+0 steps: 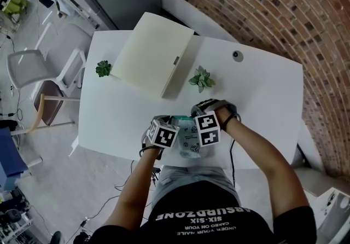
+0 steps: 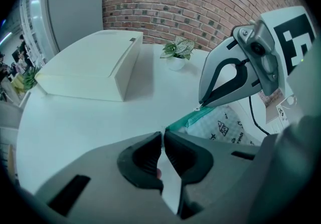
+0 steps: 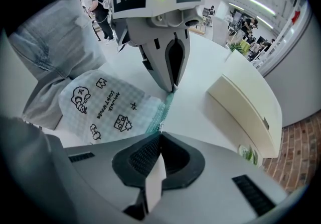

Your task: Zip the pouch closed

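Observation:
A white checked pouch (image 1: 189,141) with small black drawings lies at the table's front edge, between my two grippers. Its teal zipper edge (image 3: 163,110) runs from one gripper to the other. In the left gripper view, my left gripper (image 2: 163,136) is shut on the near end of that teal edge (image 2: 183,121), with a thin tab between its pads. My right gripper (image 3: 159,135) is shut on the small metal zipper pull at the opposite end. Each gripper shows in the other's view: the right one (image 2: 201,107) and the left one (image 3: 171,89), both with tips down on the zipper. In the head view the marker cubes hide the jaws of both the left gripper (image 1: 167,133) and the right gripper (image 1: 205,128).
A cream box (image 1: 153,62) lies at the back of the white table (image 1: 262,84). One small potted plant (image 1: 202,79) stands just beyond the grippers, another (image 1: 103,68) at the left edge. A round grey cap (image 1: 237,56) sits far right. A chair (image 1: 33,70) stands left of the table.

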The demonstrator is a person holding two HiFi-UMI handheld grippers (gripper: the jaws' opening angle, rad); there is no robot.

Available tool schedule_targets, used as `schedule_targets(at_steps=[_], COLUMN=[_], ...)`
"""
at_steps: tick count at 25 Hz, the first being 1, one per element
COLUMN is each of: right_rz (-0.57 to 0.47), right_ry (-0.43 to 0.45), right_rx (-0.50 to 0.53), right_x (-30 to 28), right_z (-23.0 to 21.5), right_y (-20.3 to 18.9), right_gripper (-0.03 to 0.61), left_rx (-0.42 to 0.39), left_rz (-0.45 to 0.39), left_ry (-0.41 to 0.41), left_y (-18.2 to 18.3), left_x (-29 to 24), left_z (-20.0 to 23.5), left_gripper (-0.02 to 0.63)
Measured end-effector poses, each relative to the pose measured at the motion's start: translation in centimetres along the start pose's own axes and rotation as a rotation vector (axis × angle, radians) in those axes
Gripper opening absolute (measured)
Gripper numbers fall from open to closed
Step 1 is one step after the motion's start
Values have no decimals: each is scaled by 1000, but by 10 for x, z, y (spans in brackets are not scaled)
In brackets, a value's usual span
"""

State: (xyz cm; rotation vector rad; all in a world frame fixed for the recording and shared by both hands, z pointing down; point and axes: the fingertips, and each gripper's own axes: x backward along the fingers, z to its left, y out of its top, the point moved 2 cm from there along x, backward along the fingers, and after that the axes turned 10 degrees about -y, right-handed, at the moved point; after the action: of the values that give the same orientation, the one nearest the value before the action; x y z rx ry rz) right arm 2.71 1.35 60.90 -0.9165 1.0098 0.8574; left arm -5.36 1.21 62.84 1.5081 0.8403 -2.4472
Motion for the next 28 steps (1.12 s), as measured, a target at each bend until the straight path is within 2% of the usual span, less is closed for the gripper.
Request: schedule_targets(at_steps=[13, 19, 28], right_rz=[-1, 8, 22], right_ry=[2, -9, -4], right_rx=[-33, 11, 4], right_x=[5, 6, 7], right_z=[2, 6, 9], right_y=[-5, -8, -12], right_gripper=[0, 0, 0], left_rx=[1, 0, -4], left_rz=[-2, -4, -2], left_ry=[7, 6, 13], left_y=[-1, -1, -1], left_x=[1, 0, 0], left_z=[0, -1, 0], left_gripper=[30, 30, 30])
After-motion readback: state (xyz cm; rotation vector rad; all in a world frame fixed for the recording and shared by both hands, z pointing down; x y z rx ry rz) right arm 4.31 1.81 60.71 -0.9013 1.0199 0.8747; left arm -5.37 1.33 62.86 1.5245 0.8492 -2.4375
